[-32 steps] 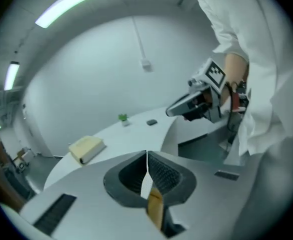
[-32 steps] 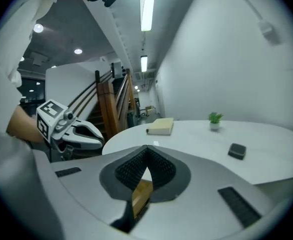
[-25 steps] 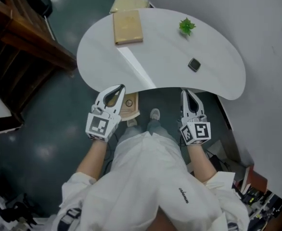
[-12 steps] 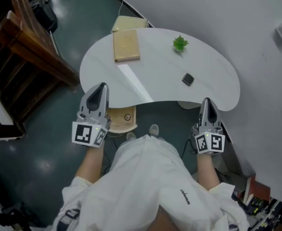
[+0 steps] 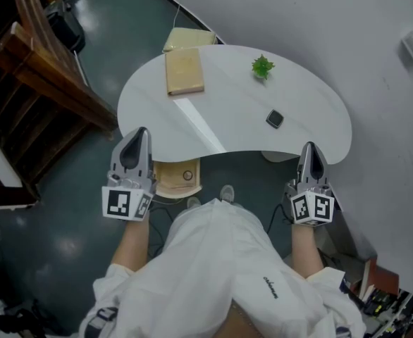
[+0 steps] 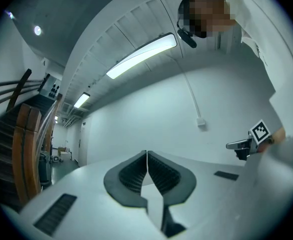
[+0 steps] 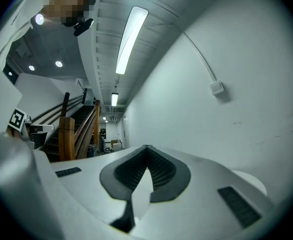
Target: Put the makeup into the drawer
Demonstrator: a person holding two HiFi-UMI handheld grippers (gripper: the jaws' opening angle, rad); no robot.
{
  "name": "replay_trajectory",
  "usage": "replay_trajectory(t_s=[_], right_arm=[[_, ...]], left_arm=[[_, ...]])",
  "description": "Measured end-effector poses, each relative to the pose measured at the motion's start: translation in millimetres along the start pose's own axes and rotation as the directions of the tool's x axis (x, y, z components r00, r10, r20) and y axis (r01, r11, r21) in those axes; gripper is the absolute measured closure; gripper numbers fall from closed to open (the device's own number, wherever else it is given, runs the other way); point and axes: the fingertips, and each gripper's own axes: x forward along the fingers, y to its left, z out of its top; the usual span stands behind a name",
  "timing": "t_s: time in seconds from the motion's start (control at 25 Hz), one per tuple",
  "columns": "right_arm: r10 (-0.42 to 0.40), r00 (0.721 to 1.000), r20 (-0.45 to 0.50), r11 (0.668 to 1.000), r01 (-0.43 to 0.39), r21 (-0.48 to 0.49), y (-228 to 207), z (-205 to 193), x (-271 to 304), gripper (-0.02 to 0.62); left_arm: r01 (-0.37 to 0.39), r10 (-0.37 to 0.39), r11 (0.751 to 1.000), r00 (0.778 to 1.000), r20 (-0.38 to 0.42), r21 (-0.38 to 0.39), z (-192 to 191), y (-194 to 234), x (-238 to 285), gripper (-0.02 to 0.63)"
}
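Holds left gripper (image 5: 137, 136), right gripper (image 5: 309, 150) at table (image 5: 227, 111) edge, jaws closed tight, empty, likely parked clear of makeup compact (image 5: 275, 119) lying outside drawer unit (image 5: 175, 178).

Table (image 5: 227, 129): white, kidney-shaped.
On top:
- tan box (image 5: 184, 72), far left end;
- small green plant (image 5: 262, 66), near the far edge;
- dark square makeup case (image 5: 275, 119), right of centre, well apart from both.

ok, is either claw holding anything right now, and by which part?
Nothing is held. The left claw and right claw are both shut, nothing between their jaws. The black makeup compact lies untouched on the white table.
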Motion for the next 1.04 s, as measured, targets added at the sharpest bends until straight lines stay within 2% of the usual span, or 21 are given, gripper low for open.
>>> replay_trajectory(t_s=[0.28, 0.6, 0.8, 1.04], right_arm=[[-0.004, 1.000, -0.004, 1.000, 0.004, 0.001, 1.8, -0.4, 1.0, 0.578], [-0.023, 1.000, 0.011, 1.000, 0.023, 0.002, 0.2, 3.3, -0.8, 0.578], [-0.024, 1.000, 0.003, 1.000, 0.024, 0.002, 3.1, -0.5, -1.6, 0.578], [-0.014, 1.000, -0.014, 1.000, 0.014, -0.003, 7.5, -5.1, 4.0, 0.578]], left_arm=[[-0.006, 0.006, 1.000, 1.000, 0.003, -0.023, 0.0, 2.1, 0.3, 0.575], [-0.007, 0.007, 1.000, 1.000, 0.004, -0.010, 0.8, 0.8, 1.0, 0.575], [0.009, -0.008, 0.999, 1.000, -0.022, 0.034, -6.6, -2.8, 0.4, 0.575], [0.014, -0.014, 0.999, 1.000, -0.005, 0.031, -5.2, -3.9, 6.4, 0.575]])
